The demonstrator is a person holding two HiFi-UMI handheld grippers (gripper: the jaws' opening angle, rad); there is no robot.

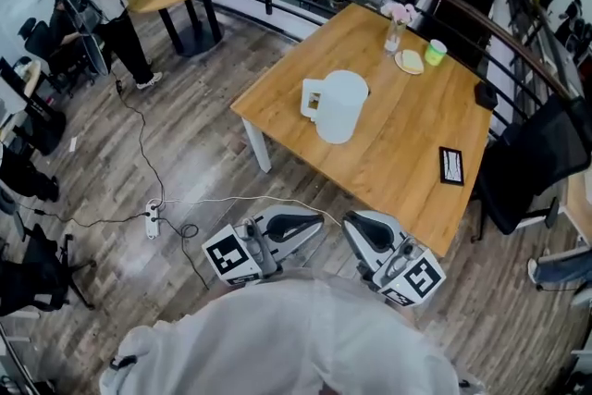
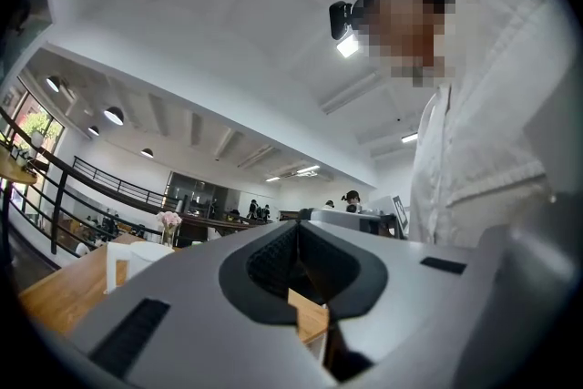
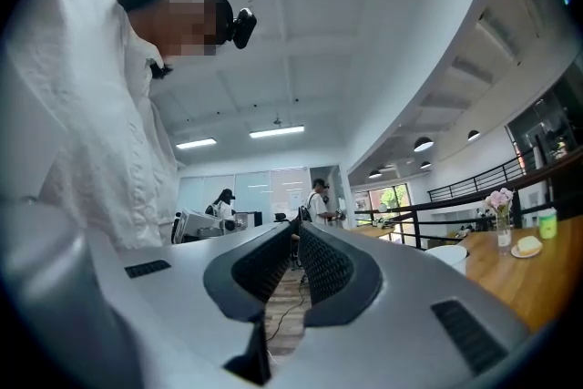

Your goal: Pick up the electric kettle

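Broadly, the wooden table (image 1: 407, 134) fills the middle of the head view, and the electric kettle (image 1: 335, 106) stands upright on it near its centre, clear of the edges. It is a white jug with a round lid, its long axis vertical, and its handle sticks out toward the left of that view.

Both grippers are held low in front of the person, off the near edge of the table, so the kettle lies ahead of them and well apart from both. The left gripper (image 1: 314, 222) angles inward toward the right gripper (image 1: 357, 223), and the kettle sits roughly on the line between their tips. Neither looks clearly nearer to the body, but the handle faces the left gripper's side, so I judge that hand better placed for it.

The left gripper view has the kettle (image 2: 127, 261) off to the left of its jaws. In the right gripper view a white rounded top (image 3: 448, 255), most likely the same kettle, shows to the right of the jaws. Neither gripper is aimed straight at it yet.

Both pairs of jaws are closed pad against pad, with nothing gripped.

Further back and right on the table are a phone (image 1: 451, 166) and a green cup (image 1: 436, 52)
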